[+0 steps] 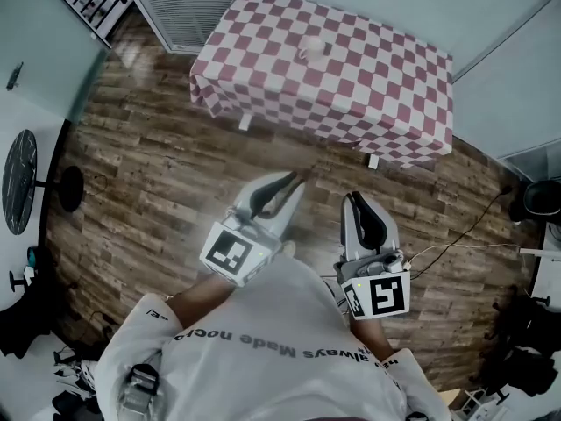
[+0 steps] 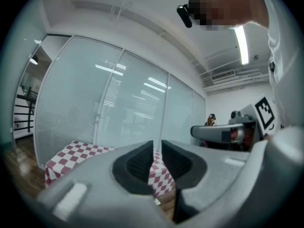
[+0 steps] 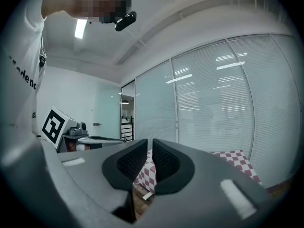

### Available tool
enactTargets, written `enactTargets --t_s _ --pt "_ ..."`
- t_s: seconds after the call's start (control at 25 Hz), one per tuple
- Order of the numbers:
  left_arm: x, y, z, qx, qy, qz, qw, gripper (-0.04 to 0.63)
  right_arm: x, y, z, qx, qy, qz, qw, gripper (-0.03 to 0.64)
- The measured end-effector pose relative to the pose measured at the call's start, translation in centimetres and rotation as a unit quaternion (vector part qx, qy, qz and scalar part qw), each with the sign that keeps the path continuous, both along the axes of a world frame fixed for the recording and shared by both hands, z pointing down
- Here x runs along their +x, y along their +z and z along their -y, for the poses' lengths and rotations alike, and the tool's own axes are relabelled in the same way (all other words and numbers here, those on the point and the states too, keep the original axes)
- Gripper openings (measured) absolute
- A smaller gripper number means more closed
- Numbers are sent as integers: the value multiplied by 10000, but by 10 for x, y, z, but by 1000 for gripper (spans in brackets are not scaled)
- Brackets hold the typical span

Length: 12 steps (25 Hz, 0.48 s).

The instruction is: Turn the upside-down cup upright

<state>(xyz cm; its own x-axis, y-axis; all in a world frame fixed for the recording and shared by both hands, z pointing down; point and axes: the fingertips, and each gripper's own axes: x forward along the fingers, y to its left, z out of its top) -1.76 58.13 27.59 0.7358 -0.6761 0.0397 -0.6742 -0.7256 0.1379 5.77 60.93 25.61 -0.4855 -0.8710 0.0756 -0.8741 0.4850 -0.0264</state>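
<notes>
The right claw [image 3: 149,144] points level, its two dark ribbed jaws drawn almost together with only a thin slit between them and nothing in it. Past them stands a tabletop under a red-and-white checked cloth [image 3: 237,156], set against a frosted glass wall with blinds [image 3: 213,103]. To the left hangs the other grey claw [image 3: 121,139] beside the person's white shirt [image 3: 23,80].
</notes>
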Motion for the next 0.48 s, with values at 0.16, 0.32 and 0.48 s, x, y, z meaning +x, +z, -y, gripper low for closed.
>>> enactTargets --t_s 0.16,0.32,0.48 --pt "-9 5 37 -85 -62 -21 9999 57 -7 2 38 -18 -22 -23 10000 34" --pt "-23 3 84 -84 -84 -61 9999 55 -20 1 86 -59 -51 -47 10000 34" --pt "-44 -2 136 -42 -34 -101 9999 55 -39 2 138 -92 -17 -74 9999 34"
